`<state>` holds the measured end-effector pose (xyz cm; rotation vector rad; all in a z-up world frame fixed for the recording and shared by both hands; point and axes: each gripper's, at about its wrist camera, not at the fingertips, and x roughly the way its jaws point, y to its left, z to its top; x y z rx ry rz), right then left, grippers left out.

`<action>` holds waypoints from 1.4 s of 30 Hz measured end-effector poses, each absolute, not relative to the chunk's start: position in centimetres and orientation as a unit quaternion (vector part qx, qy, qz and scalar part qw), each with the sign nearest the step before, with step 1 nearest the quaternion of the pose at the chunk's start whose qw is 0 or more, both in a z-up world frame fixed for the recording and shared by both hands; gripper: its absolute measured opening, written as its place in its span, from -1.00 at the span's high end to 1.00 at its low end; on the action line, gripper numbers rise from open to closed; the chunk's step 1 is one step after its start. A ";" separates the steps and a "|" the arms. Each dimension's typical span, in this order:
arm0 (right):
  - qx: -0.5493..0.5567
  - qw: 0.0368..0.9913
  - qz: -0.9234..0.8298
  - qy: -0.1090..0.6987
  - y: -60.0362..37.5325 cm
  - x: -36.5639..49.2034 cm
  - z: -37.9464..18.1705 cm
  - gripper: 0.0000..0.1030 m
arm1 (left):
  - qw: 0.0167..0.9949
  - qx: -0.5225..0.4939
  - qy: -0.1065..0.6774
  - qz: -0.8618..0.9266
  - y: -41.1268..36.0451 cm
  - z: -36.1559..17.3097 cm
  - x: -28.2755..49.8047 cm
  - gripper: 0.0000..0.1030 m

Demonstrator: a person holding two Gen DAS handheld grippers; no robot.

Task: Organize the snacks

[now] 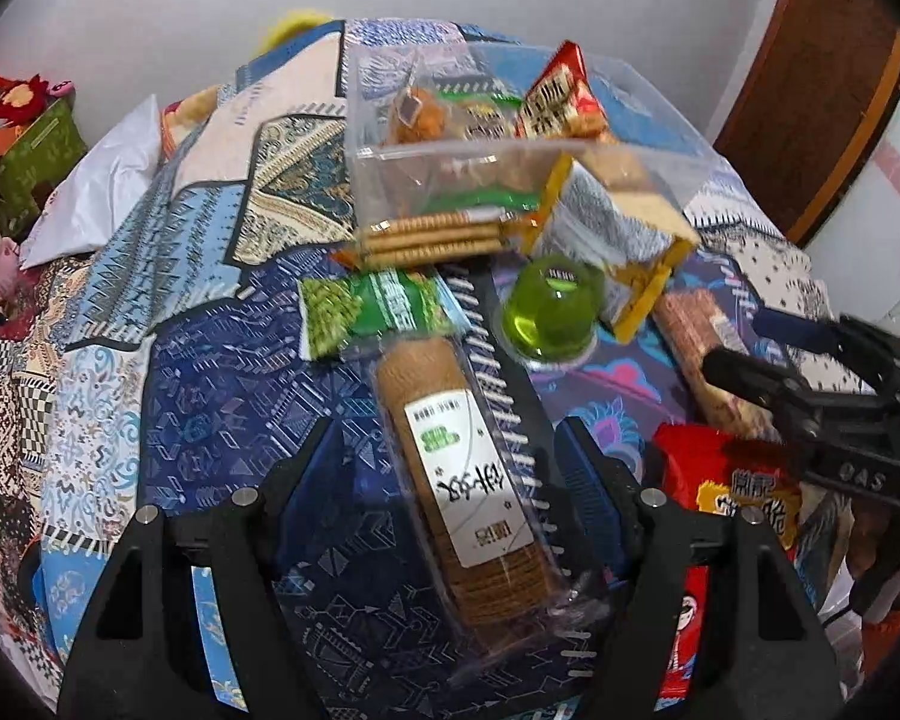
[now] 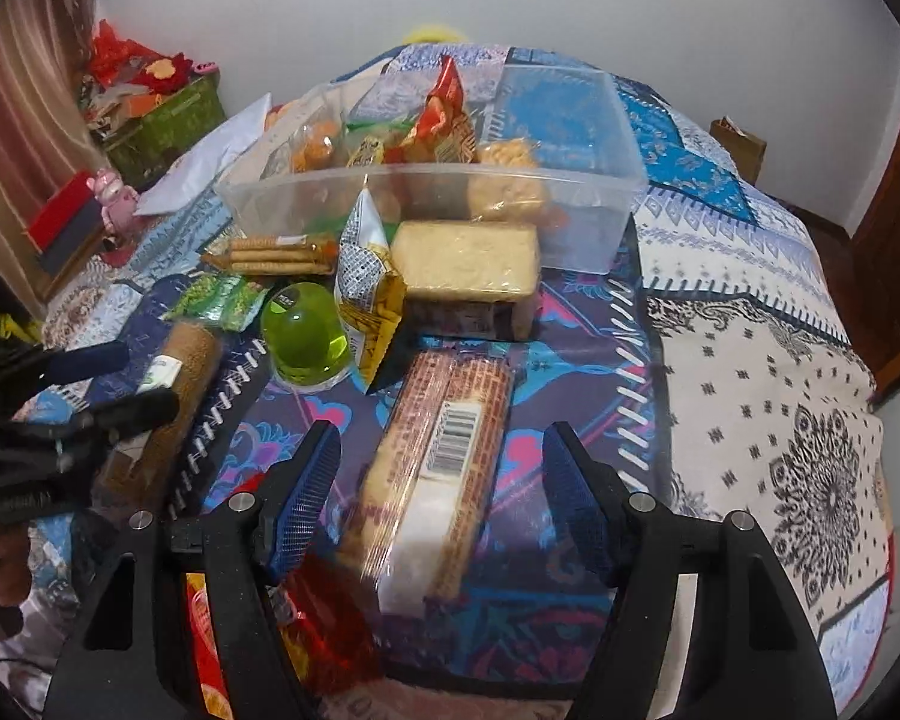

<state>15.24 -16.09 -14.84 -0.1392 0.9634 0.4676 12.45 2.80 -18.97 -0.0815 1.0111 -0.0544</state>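
a: two grippers are working over the patchwork bedspread (image 2: 750, 324). the left gripper (image 1: 444, 468) is standing released, its blue pads on either side of a clear-wrapped sleeve of round brown biscuits (image 1: 468, 480), not touching it.

b: and the right gripper (image 2: 441, 468)?

a: also spread wide, its fingers (image 2: 309, 480) flanking a pack of wafer biscuits with a barcode (image 2: 438, 468). i cannot tell any pad pressing on the wrap; gaps are showing on both sides.

b: what is lying beyond the fingertips?

a: just past the brown sleeve, a green snack packet (image 1: 372, 312) and a green jelly cup (image 1: 549, 312) are sitting side by side. behind them a yellow-edged bag (image 1: 624, 240) is leaning against a clear plastic box (image 2: 600, 180), and a pack of flat stacked biscuits (image 1: 432, 240) is lying at the box's front wall.

b: and inside the box?

a: several snacks are sitting there, a red packet (image 1: 561, 96) sticking up among them. a red bag (image 1: 732, 480) is lying near the left gripper's right finger.
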 end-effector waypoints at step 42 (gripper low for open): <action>-0.030 0.892 0.215 0.397 -19.4 14.8 -10.4 0.18 | 0.901 -0.065 0.428 -0.030 3.0 -15.3 12.5 0.35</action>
